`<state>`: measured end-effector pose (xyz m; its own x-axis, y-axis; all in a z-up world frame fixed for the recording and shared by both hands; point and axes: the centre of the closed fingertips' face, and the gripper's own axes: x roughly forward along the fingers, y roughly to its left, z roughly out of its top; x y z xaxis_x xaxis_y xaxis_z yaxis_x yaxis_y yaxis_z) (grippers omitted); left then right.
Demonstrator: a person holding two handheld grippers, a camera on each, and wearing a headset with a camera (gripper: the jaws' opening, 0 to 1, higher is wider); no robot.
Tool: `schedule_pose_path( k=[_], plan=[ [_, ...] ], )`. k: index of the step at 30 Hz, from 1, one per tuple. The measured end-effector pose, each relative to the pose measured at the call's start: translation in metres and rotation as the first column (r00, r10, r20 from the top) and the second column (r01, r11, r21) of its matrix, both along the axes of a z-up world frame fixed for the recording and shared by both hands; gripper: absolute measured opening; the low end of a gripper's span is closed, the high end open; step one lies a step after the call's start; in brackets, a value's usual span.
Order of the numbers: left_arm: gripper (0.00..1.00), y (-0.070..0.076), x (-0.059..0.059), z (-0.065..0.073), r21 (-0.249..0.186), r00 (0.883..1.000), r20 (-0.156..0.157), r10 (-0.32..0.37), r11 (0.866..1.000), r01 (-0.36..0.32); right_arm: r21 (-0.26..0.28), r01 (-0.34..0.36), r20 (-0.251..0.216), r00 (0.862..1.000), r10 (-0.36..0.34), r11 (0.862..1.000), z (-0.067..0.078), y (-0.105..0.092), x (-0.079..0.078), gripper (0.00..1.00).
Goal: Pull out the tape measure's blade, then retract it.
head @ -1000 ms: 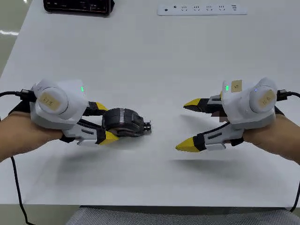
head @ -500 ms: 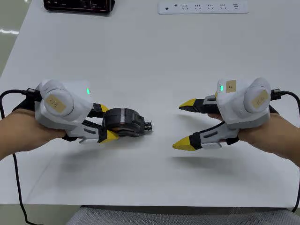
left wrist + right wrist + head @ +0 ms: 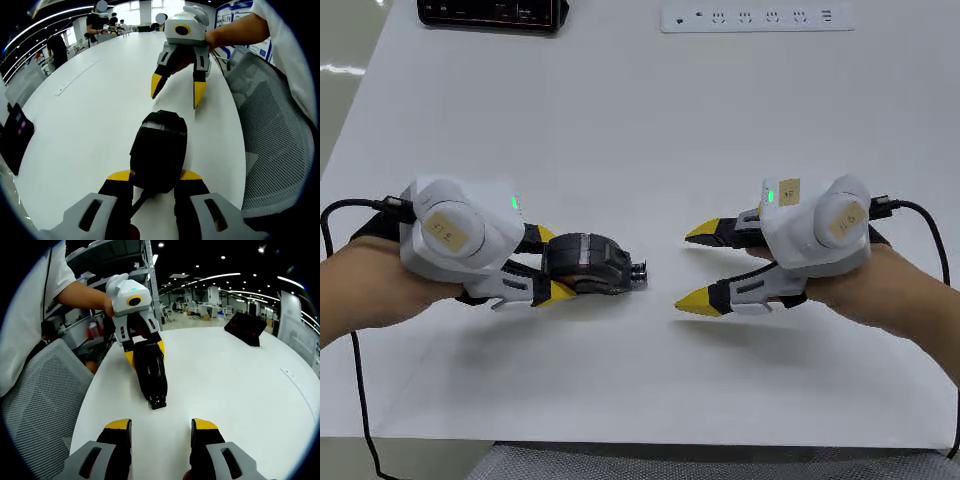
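Observation:
A black tape measure [image 3: 584, 263] lies on the white table [image 3: 640, 130], held at its rear by my left gripper [image 3: 546, 263], whose yellow-tipped jaws are shut on its sides. Its blade hook [image 3: 640, 271] points right, with no blade drawn out. In the left gripper view the tape measure [image 3: 159, 150] sits between the jaws of the left gripper [image 3: 155, 175]. My right gripper [image 3: 688, 267] stands open a short way right of the hook, touching nothing. In the right gripper view the tape measure [image 3: 151, 371] lies ahead of the right gripper [image 3: 160, 424] and its open jaws.
A white power strip [image 3: 750, 17] and a black device [image 3: 490, 12] lie at the table's far edge. A grey mesh chair [image 3: 700, 462] sits below the near edge. Cables trail from both grippers.
My right gripper has moved left toward the tape measure's hook, still open. The left gripper and tape measure have stayed in place.

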<state>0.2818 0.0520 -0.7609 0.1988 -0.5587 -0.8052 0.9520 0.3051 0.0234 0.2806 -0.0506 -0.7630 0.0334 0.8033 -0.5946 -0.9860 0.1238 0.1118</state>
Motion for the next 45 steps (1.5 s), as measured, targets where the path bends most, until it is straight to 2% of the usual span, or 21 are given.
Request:
schedule_pose_path(
  k=[3,4,16,24,40,45],
  plan=[
    [0.26,0.0,0.0,0.0,0.004,1.0,-0.001,0.0,1.0,0.0,0.011,-0.015,0.005,1.0,0.015,1.0,-0.001,0.007,0.0,0.42],
    [0.26,0.0,0.0,0.0,0.008,1.0,-0.001,-0.002,1.0,0.002,0.02,-0.024,0.021,1.0,0.023,1.0,-0.001,0.01,0.001,0.4],
    [0.26,0.001,0.0,0.0,0.014,1.0,-0.006,-0.008,1.0,0.008,0.043,-0.05,0.007,0.999,0.05,0.998,-0.007,0.027,0.002,0.32],
    [0.26,0.001,0.001,0.0,0.015,1.0,-0.008,-0.011,1.0,0.011,0.068,-0.073,0.018,0.997,0.072,0.995,-0.006,0.038,0.0,0.25],
    [0.26,0.001,0.001,0.0,0.013,1.0,-0.014,-0.014,1.0,0.015,0.074,-0.121,0.042,0.992,0.118,0.99,-0.012,0.046,-0.002,0.13],
    [0.26,0.001,0.001,0.0,0.016,1.0,-0.012,-0.02,1.0,0.02,0.075,-0.126,0.046,0.991,0.123,0.989,-0.013,0.047,-0.001,0.13]
  ],
)
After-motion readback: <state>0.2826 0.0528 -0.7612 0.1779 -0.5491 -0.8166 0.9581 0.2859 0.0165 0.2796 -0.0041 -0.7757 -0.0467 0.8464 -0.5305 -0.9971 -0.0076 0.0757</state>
